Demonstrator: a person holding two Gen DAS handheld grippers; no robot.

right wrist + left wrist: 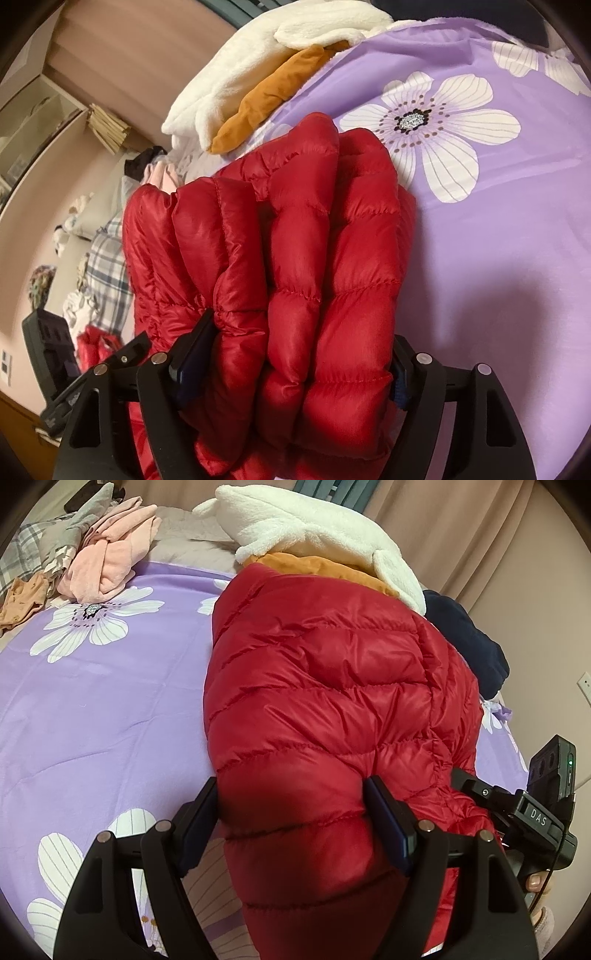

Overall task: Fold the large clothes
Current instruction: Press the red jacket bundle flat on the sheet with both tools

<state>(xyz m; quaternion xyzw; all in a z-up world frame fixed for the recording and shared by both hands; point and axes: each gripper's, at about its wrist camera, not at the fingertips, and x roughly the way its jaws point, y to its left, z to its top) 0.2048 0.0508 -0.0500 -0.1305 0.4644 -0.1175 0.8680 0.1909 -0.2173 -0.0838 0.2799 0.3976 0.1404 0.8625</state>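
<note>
1. Left wrist view: the left gripper has its jaws spread wide around a thick fold of the red puffer jacket, and both pads press into the padding, so the jaws are clamped on it
2. Ahead of these jaws the jacket lies bundled on the bed, whose purple cover carries white flowers
3. Beyond the jacket, past the far end of the jaws, an orange garment sits under a white fleece, and a dark navy garment lies to the right of them
4. Far ahead and to the left of the jaws sits a heap with a pink garment and grey plaid cloth
5. To the right of these jaws the right gripper shows at the jacket's edge
6. Right wrist view: the right gripper grips several stacked layers of the red jacket, its jaws held wide apart by the bulk and closed against it on both sides
7. Beyond these jaws lie the orange garment and the white fleece; to the right is the bed cover
</note>
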